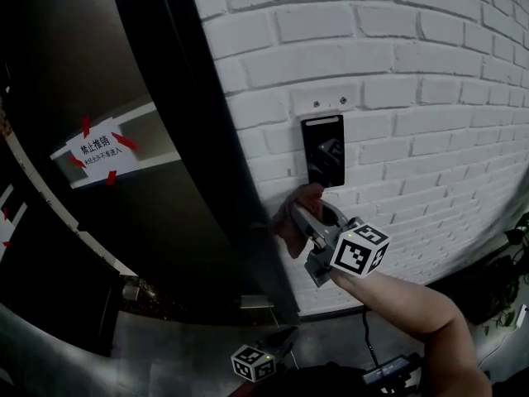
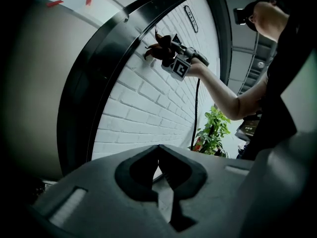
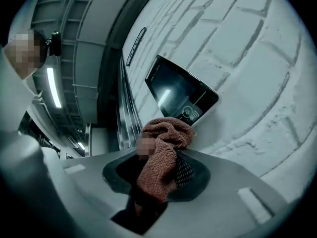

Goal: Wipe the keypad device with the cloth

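Observation:
A black keypad device (image 1: 322,150) with a glossy screen (image 3: 181,95) hangs on the white brick wall (image 1: 413,73). My right gripper (image 1: 299,215) is shut on a reddish-brown cloth (image 3: 161,155), bunched between its jaws just below the device's lower edge. The cloth's top fold (image 1: 307,195) lies close under the device; whether it touches is unclear. The left gripper view shows the cloth (image 2: 159,48) and right gripper (image 2: 177,61) held up at the wall. My left gripper (image 2: 158,146) hangs low, jaws together and holding nothing; its marker cube (image 1: 252,362) is at the bottom edge.
A black curved door frame (image 1: 211,139) runs left of the wall, with a taped paper notice (image 1: 97,151) beyond it. A potted plant (image 2: 213,130) and a hanging cable (image 2: 196,108) are along the wall. An oblong fixture (image 3: 134,46) sits higher up.

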Available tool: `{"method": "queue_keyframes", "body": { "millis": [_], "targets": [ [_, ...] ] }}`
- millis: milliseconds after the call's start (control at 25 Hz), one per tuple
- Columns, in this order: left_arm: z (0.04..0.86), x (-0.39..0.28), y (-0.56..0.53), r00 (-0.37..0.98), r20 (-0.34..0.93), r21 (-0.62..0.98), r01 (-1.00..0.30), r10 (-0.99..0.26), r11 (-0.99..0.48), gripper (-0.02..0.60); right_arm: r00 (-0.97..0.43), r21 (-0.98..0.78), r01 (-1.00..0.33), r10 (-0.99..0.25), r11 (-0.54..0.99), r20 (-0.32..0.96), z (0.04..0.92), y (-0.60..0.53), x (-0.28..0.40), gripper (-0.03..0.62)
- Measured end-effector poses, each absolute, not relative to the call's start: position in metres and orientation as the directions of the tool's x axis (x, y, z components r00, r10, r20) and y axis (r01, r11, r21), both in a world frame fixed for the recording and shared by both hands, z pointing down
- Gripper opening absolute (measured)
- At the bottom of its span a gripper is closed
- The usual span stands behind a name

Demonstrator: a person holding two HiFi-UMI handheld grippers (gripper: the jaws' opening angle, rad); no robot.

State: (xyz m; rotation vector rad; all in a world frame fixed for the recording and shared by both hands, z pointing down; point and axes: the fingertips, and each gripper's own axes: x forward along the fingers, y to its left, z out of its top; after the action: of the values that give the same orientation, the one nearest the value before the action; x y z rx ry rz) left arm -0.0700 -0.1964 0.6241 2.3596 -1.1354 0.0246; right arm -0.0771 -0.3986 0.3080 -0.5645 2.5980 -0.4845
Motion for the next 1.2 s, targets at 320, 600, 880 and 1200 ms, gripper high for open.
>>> {"method": "queue_keyframes", "body": {
  "millis": [320,600,880,1200],
  "targets": [
    [0.623,-0.061,-0.191,0.625,0.244,0.439,-0.753,-0.742,-0.490,0.005,-0.921,-0.365,-0.125,-0.245,0.923,-0.304,0.322,-0.358,-0.111,0.118],
    [0.637,-0.058,-0.162,0.560,0.304,0.441,-0.800,-0.771,-0.407,0.005,-0.991,-0.295,0.036,-0.003,0.955,-0.132,0.442,-0.284,-0.065,0.119],
    [0.636,-0.053,-0.143,0.553,0.302,0.444,-0.802,-0.776,-0.398,0.005,-0.998,-0.373,0.007,0.027,0.928,0.048,0.588,-0.208,-0.015,0.120],
    [0.631,-0.048,-0.101,0.608,0.240,0.445,-0.762,-0.757,-0.470,0.005,-0.983,-0.433,-0.166,-0.115,0.886,0.143,0.662,-0.141,0.042,0.120]
  ]
}}
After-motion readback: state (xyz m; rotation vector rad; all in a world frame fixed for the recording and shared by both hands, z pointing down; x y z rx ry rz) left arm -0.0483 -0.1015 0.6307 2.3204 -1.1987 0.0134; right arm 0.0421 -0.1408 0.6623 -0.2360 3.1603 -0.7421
